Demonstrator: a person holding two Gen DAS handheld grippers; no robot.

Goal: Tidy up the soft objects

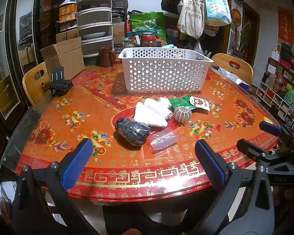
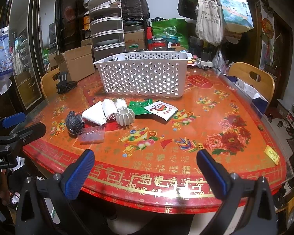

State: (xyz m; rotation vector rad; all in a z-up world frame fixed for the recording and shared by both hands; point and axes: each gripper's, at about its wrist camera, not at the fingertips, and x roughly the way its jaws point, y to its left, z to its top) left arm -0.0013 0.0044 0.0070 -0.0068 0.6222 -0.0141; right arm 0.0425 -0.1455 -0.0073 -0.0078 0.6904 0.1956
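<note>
Both my grippers hang at the near edge of the table, fingers spread wide, gripping nothing: the left gripper faces the pile, the right gripper sits beside it. A red-orange cloth with flowers and gold characters lies under glass. Mid-table, touching or just beside one another, lie a dark knit bundle, white folded cloths, a ribbed grey ball, a green packet, a white sachet and a clear plastic piece. Behind them stands the white perforated basket. Cardboard boxes, stacked containers, wooden chairs and hanging tote bags crowd the room.
</note>
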